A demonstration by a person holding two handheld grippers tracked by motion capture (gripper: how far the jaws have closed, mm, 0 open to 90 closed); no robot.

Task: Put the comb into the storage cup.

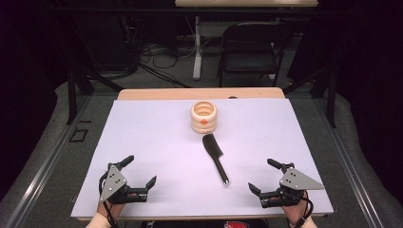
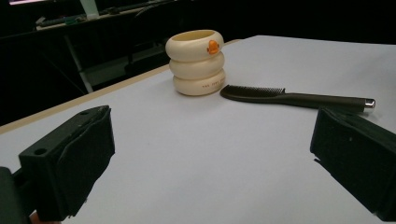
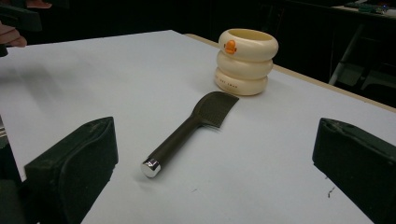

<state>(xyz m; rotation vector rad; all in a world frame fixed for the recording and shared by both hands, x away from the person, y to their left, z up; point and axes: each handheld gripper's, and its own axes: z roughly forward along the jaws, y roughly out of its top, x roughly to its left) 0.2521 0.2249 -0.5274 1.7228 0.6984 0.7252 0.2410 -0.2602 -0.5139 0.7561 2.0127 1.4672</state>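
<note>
Right gripper (image 1: 264,175) near front right corner of table (image 1: 142,142), jaws wide, empty; left gripper (image 1: 141,170) at front left likewise. Black comb (image 1: 215,156) mid-table, head just short of cream ringed holder (image 1: 204,117). Risks: thin, flat handle slips from pads; steel-capped end skids; comb head nudges holder.

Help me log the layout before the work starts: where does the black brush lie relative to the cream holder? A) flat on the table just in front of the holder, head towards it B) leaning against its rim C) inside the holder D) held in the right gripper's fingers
A: the brush lies flat on the table, its head pointing at the holder, its silver-tipped handle towards the person.
</note>
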